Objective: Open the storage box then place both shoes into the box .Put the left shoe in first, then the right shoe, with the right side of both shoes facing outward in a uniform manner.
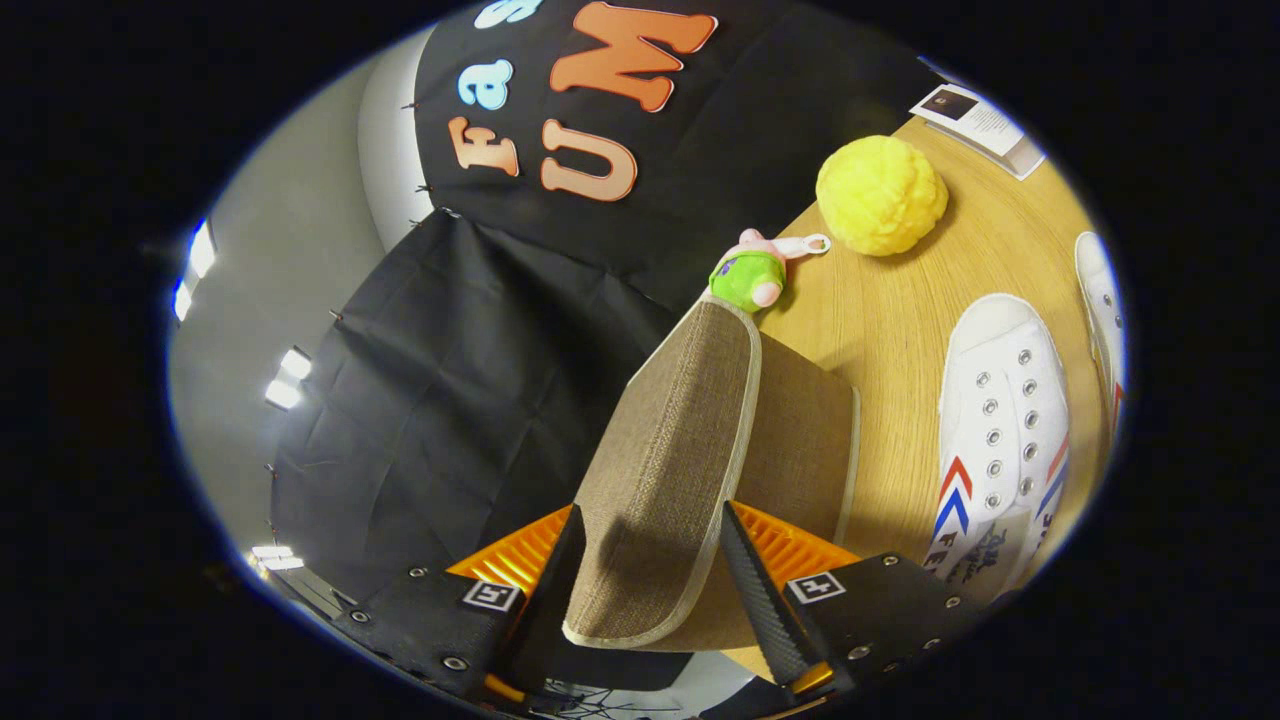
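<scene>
Gripping the box lid (665, 480) right now, the tool (650, 590) has both fingers clamped on the brown fabric flap, 1 on each side, with the flap tilted up off the box. Beyond it on the counter (880, 310) sits a little green and pink plush (750, 275), and a yellow fuzzy ball (880, 195) farther back. 2 white shoes (1000, 420) lie beside the box, laceless, with red and blue chevrons.
</scene>
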A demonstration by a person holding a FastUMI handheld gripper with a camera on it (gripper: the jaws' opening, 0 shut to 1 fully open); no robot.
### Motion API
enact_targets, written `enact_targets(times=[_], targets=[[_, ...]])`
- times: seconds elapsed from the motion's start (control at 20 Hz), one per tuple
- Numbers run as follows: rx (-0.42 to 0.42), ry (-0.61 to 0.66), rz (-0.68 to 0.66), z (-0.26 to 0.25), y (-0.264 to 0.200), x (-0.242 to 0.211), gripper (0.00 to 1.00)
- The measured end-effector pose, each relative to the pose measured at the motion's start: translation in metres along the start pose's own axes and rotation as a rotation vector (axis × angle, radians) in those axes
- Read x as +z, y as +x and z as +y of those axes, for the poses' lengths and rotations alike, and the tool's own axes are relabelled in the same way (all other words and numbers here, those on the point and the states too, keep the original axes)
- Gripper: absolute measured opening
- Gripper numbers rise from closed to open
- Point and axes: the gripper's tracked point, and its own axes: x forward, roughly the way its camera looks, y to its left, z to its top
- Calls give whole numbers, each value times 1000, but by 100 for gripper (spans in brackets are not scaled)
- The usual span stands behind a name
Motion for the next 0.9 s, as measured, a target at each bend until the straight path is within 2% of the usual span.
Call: enact_targets(times=[0.05, 0.2, 0.3, 0.35, 0.55, 0.75, 0.9], targets=[[14, 7, 5, 1, 3, -3, 88], [39, 36, 8, 5, 6, -5, 90], [35, 36, -1, 4, 6, -3, 88], [30, 47, 4, 2, 7, -4, 81], [52, 78, 21, 6, 4, -5, 75], [49, 79, 24, 8, 0, -5, 73], [81, 112, -18, 9, -3, -2, 73]])
